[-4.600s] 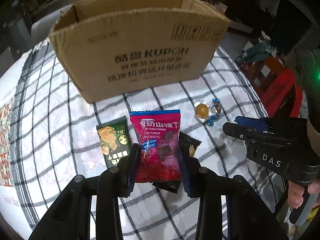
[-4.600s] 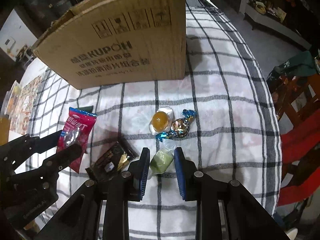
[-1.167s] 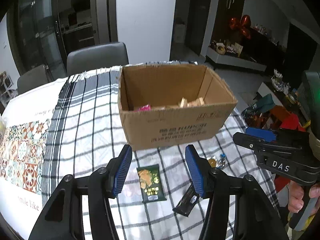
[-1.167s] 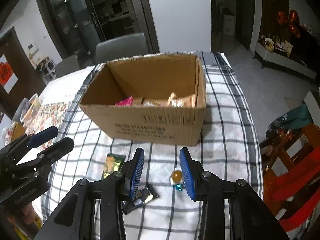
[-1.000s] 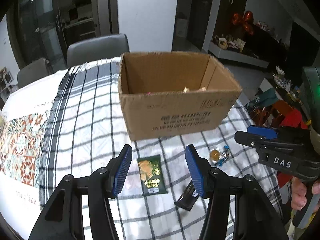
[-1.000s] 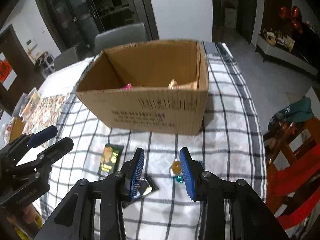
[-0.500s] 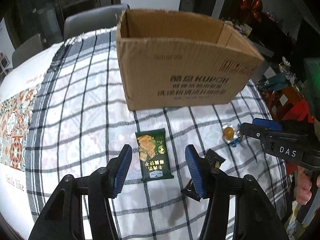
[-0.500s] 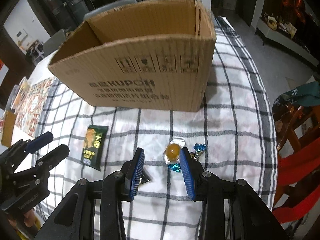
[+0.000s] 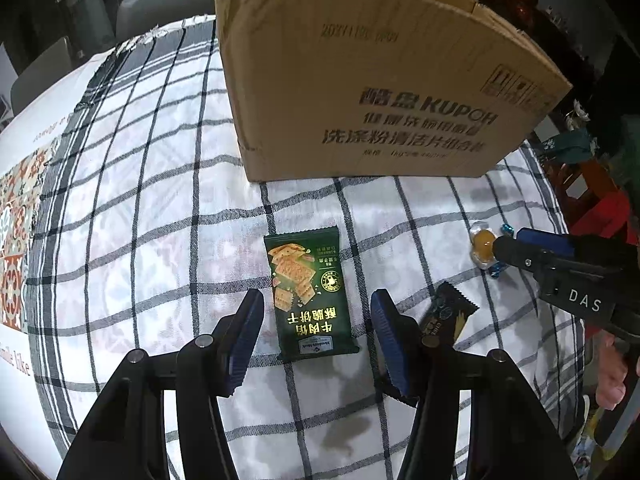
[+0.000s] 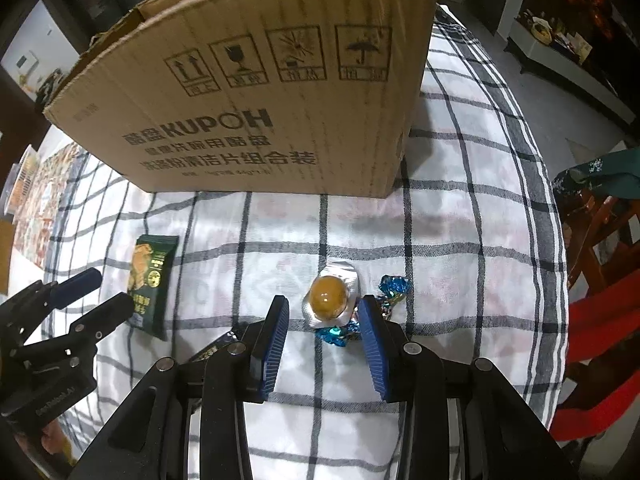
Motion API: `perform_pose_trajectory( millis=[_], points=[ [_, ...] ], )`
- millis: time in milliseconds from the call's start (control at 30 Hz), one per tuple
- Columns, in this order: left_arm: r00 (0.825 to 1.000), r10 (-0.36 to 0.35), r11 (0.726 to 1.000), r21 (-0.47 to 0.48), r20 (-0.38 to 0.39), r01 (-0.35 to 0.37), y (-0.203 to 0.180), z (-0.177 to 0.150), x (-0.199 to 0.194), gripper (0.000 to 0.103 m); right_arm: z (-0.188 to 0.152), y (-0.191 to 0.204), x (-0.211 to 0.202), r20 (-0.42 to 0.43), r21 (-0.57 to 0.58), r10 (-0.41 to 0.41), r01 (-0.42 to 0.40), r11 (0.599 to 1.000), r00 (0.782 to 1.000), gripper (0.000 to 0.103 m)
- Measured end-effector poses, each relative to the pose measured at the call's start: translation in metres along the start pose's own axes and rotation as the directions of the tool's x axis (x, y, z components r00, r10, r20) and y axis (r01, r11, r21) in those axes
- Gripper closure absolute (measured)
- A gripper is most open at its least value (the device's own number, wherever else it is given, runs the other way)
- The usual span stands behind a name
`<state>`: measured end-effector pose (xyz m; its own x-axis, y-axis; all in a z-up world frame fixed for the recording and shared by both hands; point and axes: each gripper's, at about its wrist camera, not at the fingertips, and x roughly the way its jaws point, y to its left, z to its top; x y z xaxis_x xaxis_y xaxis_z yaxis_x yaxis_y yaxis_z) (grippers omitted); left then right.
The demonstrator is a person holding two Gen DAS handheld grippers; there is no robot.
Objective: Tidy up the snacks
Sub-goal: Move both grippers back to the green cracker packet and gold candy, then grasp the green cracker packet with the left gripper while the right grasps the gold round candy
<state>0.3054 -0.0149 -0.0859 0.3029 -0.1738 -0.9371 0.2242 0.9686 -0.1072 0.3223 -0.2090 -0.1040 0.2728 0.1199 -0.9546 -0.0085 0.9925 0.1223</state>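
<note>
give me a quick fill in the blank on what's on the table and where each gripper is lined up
The left gripper is open over the ____ cracker packet.
The right gripper is open around the clear-wrapped ____ candy.
The twisted foil candy beside it has a ____ wrapper.
Both snacks lie on the checked cloth in front of the ____ box.

Missing words: green; orange; blue; cardboard
</note>
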Motion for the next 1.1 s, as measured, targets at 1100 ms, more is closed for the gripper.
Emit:
perform_pose_trajectory(
  millis=[1100],
  points=[
    [0.997,0.028,0.999,-0.023,-0.076,-0.030,-0.006,0.004,0.045,0.048,0.017,0.018,0.033,-0.020,-0.057,-0.046,0.044,0.997,0.999,0.074]
  ],
)
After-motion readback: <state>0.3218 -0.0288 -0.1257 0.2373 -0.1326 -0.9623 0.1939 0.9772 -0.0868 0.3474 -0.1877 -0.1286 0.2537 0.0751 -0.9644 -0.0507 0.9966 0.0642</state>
